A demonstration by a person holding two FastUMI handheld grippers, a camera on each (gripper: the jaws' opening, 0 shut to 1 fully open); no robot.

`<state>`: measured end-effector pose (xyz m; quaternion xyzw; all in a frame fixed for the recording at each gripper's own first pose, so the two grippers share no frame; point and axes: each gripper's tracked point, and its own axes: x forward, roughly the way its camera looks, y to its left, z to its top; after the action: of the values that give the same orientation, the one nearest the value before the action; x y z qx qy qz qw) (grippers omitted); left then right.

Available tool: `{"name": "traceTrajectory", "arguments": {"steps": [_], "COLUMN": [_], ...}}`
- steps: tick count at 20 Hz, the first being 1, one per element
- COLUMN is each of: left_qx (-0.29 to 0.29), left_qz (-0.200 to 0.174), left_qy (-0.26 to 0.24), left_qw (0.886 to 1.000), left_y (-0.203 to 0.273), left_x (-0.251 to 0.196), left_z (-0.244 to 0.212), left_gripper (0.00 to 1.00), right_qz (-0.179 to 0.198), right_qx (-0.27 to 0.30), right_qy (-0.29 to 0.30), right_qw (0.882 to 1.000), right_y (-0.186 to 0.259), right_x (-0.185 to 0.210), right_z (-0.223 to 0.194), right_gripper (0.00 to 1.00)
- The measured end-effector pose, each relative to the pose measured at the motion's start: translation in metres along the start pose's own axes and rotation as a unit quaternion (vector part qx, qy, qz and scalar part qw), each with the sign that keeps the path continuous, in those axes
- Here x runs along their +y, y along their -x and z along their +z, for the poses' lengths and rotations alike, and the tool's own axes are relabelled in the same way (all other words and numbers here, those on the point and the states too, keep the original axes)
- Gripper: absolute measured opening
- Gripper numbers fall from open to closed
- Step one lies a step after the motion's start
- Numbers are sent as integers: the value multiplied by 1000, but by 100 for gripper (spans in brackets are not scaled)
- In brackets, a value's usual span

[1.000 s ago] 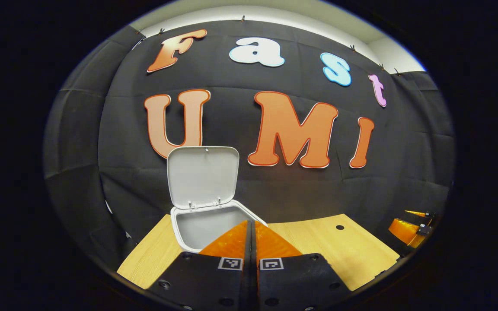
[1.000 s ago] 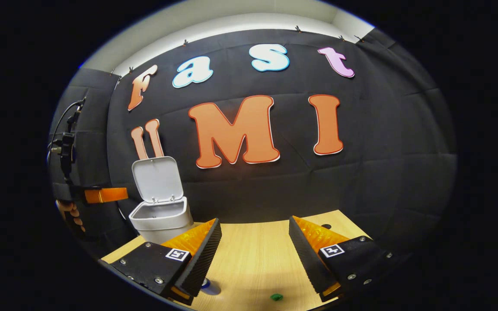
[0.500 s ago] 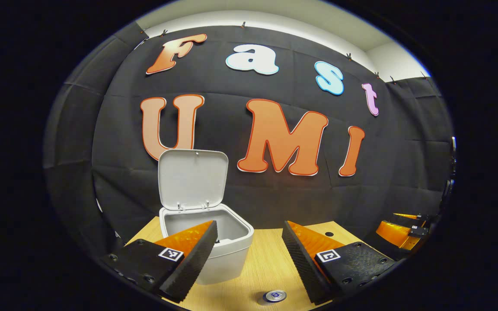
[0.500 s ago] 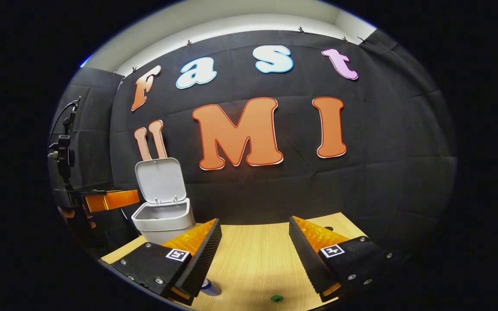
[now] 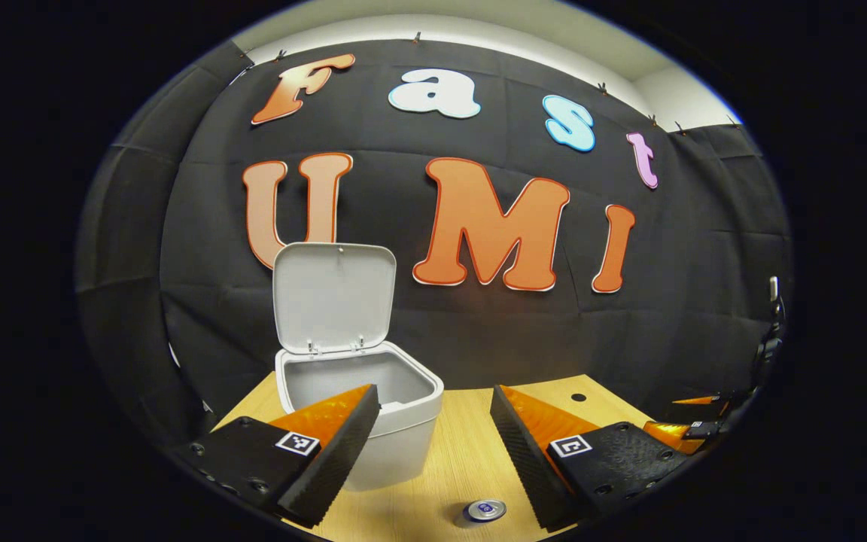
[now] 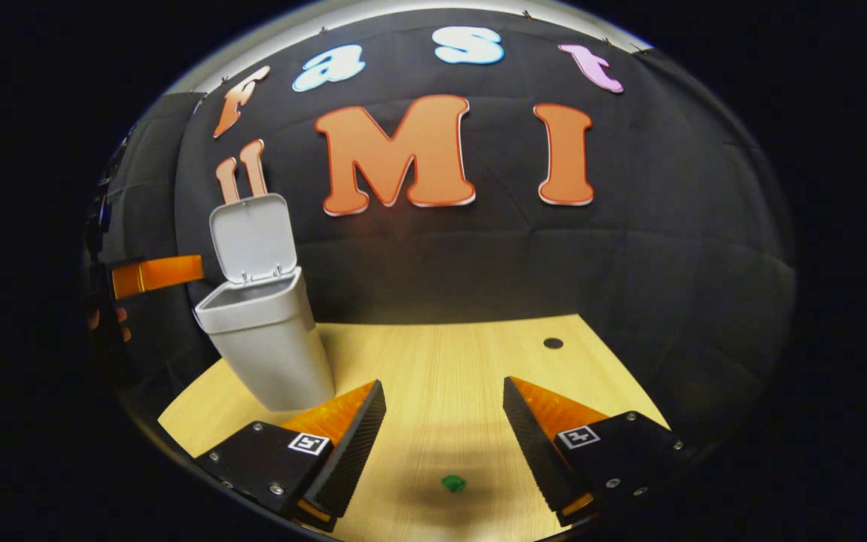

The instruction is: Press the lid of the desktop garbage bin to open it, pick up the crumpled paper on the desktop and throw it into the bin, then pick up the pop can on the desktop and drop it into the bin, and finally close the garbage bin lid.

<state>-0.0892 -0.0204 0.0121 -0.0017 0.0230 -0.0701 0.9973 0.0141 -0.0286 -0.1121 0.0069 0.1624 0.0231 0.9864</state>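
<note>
Grey-white plastic forms the desktop garbage bin [image 5: 396,421], its lid [image 5: 333,297] standing upright on two rear hinges, the inside showing no contents from here. It sits at the far left of the light wooden desktop [image 5: 471,452]. The pop can [image 5: 485,511] stands upright on the near desk, seen from above, between the spread fingers of the left gripper [image 5: 433,452], which grasps nothing. The right gripper [image 6: 442,444] is likewise spread and empty above a small green crumpled paper [image 6: 453,483] on the desk. Black cloth walls the booth
</note>
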Motion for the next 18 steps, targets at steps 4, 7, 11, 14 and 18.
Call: {"name": "traceTrajectory", "arguments": {"steps": [4, 7, 11, 14, 18], "left_qx": [25, 53, 84, 105, 124], "left_qz": [-8, -5, 3, 9, 17], "left_qy": [17, 18, 6, 11, 7], "left_qw": [1000, 998, 996, 994, 992], "left_y": [-5, -5, -6, -7, -8], "left_x": [-3, 0, 10, 16, 27], "left_z": [-22, -44, -67, -82, -95], "left_gripper": [95, 95, 95, 95, 96], "right_qz": [-4, -8, -2, 6, 23], "right_qx": [82, 132, 199, 235, 273], "right_qy": [-11, 8, 19, 14, 26], "right_qw": [997, 991, 980, 972, 962], "right_y": [-12, -19, -32, -45, -54], "right_x": [-11, -18, -18, -12, -13], "right_z": [-63, -102, -152, -179, -198], "right_gripper": [94, 94, 95, 95, 95]}}
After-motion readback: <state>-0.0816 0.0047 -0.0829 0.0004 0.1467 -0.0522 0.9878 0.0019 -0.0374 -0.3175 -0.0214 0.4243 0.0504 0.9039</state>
